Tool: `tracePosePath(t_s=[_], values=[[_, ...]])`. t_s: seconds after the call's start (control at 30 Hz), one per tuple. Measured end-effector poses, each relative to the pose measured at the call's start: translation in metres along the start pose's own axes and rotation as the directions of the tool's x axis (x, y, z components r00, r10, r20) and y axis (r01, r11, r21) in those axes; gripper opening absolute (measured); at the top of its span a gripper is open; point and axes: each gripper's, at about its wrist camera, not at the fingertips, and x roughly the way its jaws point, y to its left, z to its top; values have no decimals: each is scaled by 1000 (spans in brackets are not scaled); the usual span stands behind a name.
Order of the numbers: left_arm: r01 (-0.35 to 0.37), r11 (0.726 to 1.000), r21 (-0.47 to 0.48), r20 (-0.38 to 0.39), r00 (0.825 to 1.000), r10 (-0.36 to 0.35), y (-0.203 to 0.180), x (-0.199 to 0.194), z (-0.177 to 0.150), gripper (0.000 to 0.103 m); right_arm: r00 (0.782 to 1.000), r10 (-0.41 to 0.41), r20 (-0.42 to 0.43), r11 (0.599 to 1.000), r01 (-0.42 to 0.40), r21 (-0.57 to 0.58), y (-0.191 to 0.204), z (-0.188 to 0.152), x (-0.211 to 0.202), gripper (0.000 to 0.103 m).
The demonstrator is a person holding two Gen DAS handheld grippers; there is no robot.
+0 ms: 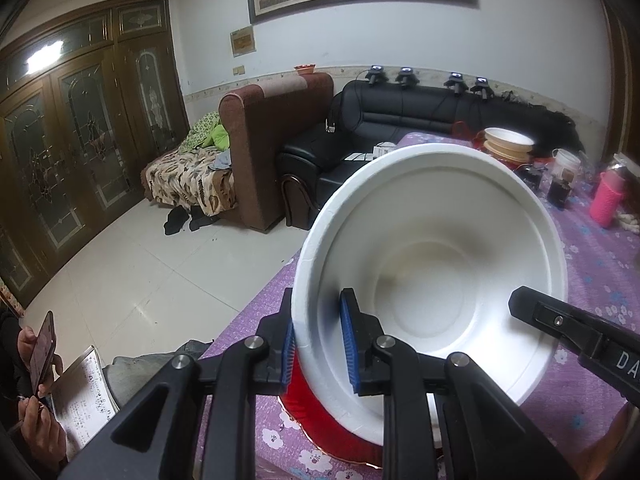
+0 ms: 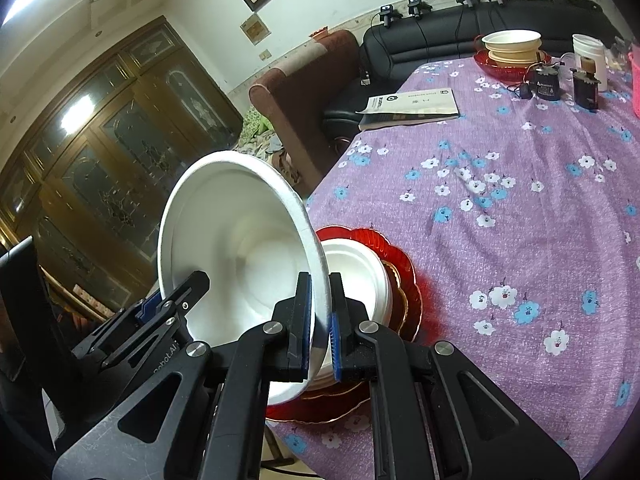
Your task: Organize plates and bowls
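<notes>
Left wrist: white bowl tilted, mouth toward camera.

left tongs clamped shut, right tongs clamped — converging

the left gripper is showing matte black linkage arms with triangular cut-outs, round silver pivot pins at the joints, and ribbed blue pads lining the inner faces of its fingers. the right gripper is wearing the same black frame, silver pins and blue pads, and seen from the left wrist camera its finger is carrying a small screw and white letters reading "da", cut off at the frame edge. in the right wrist view, pale lettering ending in "obot.ai" is running along the left gripper's black arm.
</notes>
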Motion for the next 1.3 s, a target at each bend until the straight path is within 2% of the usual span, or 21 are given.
tracePosePath(t_s=[1.3], values=[[14, 1000, 1, -44, 999, -14, 7, 16, -5, 23, 999, -21, -31, 999, 22, 40, -4, 0, 13, 8]])
